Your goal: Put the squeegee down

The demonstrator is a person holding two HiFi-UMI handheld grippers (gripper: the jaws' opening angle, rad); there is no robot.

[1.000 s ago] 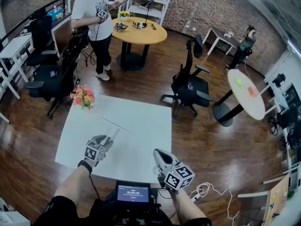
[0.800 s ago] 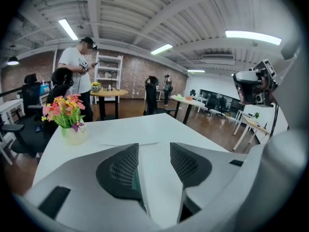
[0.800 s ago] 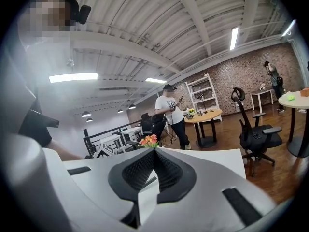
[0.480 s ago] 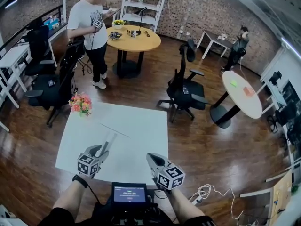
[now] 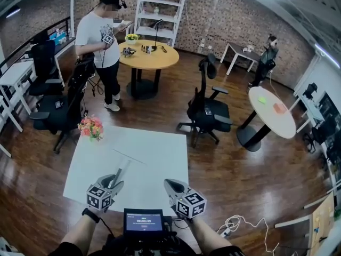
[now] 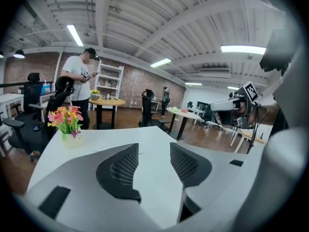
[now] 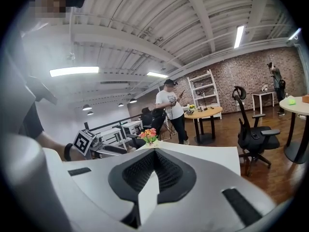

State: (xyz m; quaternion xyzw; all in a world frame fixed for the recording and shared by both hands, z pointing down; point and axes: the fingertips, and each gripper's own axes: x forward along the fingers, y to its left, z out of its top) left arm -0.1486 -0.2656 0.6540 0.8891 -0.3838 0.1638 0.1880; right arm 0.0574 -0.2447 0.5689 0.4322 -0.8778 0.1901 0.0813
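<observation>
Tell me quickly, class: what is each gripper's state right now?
Left gripper: open, nothing between its jaws.
Right gripper: shut, holding nothing.

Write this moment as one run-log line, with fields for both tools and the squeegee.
left tool: open | right tool: shut, empty | squeegee: lying on white table, just ahead of left tool

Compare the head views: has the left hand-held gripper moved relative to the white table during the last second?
Yes. The left hand-held gripper has drawn back toward the person, away from the squeegee, and now sits at the white table's near edge.
</observation>
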